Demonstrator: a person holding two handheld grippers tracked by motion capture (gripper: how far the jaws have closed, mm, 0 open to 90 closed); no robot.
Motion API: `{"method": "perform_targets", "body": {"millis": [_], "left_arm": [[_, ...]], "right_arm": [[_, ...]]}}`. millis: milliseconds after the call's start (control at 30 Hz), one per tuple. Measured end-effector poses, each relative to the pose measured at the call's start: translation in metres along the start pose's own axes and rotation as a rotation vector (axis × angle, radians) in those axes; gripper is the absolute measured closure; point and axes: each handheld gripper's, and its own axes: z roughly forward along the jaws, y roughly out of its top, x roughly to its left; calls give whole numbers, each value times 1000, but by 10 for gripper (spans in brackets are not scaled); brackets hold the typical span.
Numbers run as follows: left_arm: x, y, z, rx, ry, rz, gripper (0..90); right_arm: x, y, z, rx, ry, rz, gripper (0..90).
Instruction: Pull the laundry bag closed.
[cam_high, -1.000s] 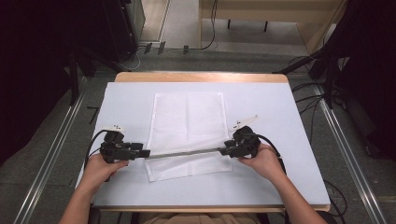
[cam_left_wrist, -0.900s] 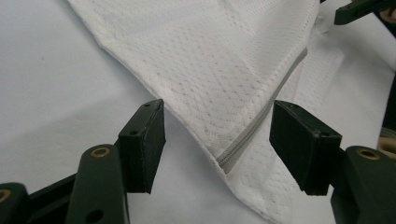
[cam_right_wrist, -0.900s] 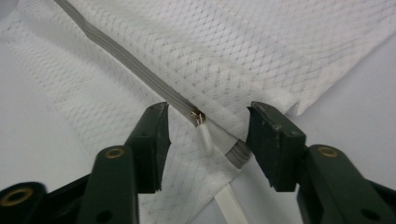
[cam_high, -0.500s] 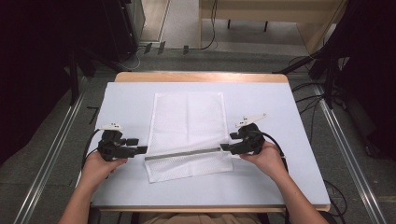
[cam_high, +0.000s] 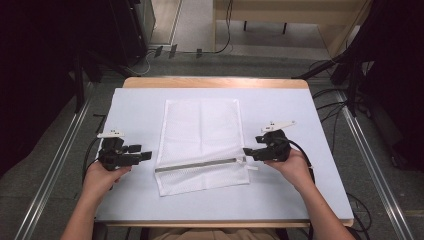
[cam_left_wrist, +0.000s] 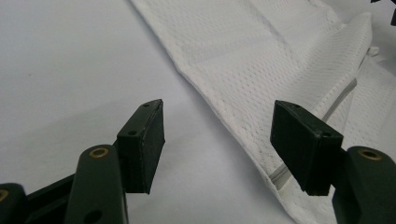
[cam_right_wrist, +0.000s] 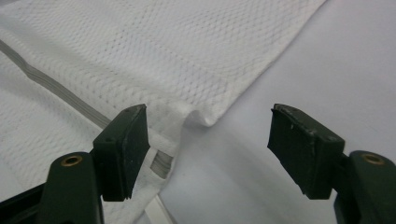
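Note:
A white mesh bag (cam_high: 200, 130) lies flat in the middle of the pale table (cam_high: 135, 110), with its grey zipper (cam_high: 200, 164) running across its near end. My left gripper (cam_high: 146, 155) rests just left of the zipper's left end, jaws open and empty; in the left gripper view (cam_left_wrist: 217, 140) the bag's edge (cam_left_wrist: 261, 56) lies beyond them. My right gripper (cam_high: 247, 151) is at the zipper's right end. Its jaws (cam_right_wrist: 208, 144) have just been opening. The bag's corner (cam_right_wrist: 154, 51) lies between them by the left pad, and no pad presses on it.
The table's wooden far edge (cam_high: 215, 82) borders a grey floor with cables. Metal rails (cam_high: 60, 165) run along both sides of the table. Bare tabletop lies left and right of the bag.
A second ago both grippers held the zipper's ends taut. Both have since let go; the right one has drawn a little to the right and the zipper lies slack on the bag.

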Motion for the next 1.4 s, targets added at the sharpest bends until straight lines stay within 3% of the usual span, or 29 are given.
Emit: {"method": "perform_targets", "body": {"millis": [167, 367, 500, 567, 700, 1033, 1400], "left_arm": [[4, -1, -2, -2, 51, 6, 355], [10, -1, -3, 7, 71, 1, 354], [13, -1, -2, 7, 80, 0, 345], [15, -1, -1, 12, 85, -2, 343], [18, -1, 1, 15, 94, -15, 336], [23, 0, 3, 16, 112, -55, 302], [23, -1, 8, 23, 133, -49, 279]], "right_arm": [[-8, -2, -4, -18, -27, -5, 284], [-18, -7, -7, -29, -68, -14, 263], [-25, -11, -8, -33, -124, -31, 218], [-26, -12, -8, -29, -124, -32, 199], [-35, -15, -10, -24, -152, 4, 200], [-42, -19, -9, -9, -158, 37, 213], [-45, -21, -9, 3, -159, 41, 214]]}}
